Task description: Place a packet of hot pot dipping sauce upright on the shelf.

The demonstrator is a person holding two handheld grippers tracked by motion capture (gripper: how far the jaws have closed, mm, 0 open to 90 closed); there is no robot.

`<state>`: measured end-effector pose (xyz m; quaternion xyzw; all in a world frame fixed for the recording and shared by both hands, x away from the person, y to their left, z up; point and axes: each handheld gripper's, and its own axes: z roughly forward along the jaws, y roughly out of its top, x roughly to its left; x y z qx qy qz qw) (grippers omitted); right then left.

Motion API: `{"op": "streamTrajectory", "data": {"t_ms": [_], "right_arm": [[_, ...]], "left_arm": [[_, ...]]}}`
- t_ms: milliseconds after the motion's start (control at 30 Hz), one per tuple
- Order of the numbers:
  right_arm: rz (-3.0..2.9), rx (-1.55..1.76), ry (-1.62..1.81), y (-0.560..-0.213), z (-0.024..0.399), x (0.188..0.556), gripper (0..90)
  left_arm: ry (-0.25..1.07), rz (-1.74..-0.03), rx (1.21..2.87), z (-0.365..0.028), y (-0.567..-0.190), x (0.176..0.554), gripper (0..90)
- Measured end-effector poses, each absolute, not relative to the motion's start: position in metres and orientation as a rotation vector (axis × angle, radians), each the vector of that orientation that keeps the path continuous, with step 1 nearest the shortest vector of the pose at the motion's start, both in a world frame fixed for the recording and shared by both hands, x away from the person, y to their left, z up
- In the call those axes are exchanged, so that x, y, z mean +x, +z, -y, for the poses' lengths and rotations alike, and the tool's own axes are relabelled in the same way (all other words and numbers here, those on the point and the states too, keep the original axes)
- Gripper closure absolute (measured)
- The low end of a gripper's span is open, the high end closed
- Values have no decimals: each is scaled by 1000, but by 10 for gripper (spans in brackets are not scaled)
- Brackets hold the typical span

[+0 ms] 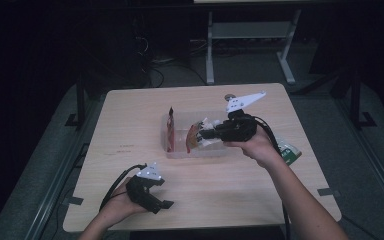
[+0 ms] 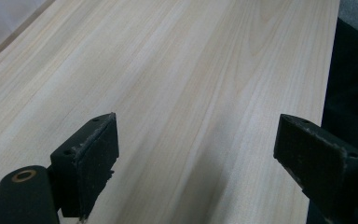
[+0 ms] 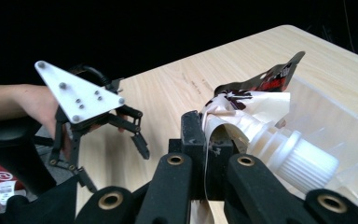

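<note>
Fingers of the right gripper (image 3: pixel 208 154) are pinched tight on a spouted pouch (image 3: pixel 256 126): in the right gripper view the two black jaws meet low in the middle of the frame with the pouch's pale, crumpled edge caught between them, its white ribbed cap (image 3: pixel 303 161) lying to the right. In the high view the right gripper (image 1: pixel 206 134) sits right of centre, holding the pouch (image 1: pixel 196 136) above a clear plastic bin (image 1: pixel 176 150). A red and black packet (image 1: pixel 170 127) stands on edge at the bin's left wall, close beside the held pouch. At the table's right edge lies a green and white pack (image 1: pixel 290 152), just behind the right forearm.

Down in the lower left of the high view the left gripper (image 1: pixel 162 205) rests near the front edge of the wooden table (image 1: pixel 130 115); in the left gripper view its jaws stand wide apart with bare wood between them. Bare tabletop stretches across the left half and the front strip between the two hands. A small round object (image 1: pixel 228 97) sits near the far edge.
</note>
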<state>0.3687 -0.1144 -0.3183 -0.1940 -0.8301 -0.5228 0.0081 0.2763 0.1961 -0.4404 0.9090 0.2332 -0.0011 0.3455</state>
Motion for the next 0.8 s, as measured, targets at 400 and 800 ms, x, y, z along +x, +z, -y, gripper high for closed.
{"op": "streamTrajectory", "data": {"t_ms": [400,800], "right_arm": [[2606,-645,-1616,-327,105,388,896],[2605,-675,-1588,-339,100,401,895]], "left_arm": [[-12,-595,2365,-196,-441,277,136],[-18,-598,2358,-196,-442,278,136]]}}
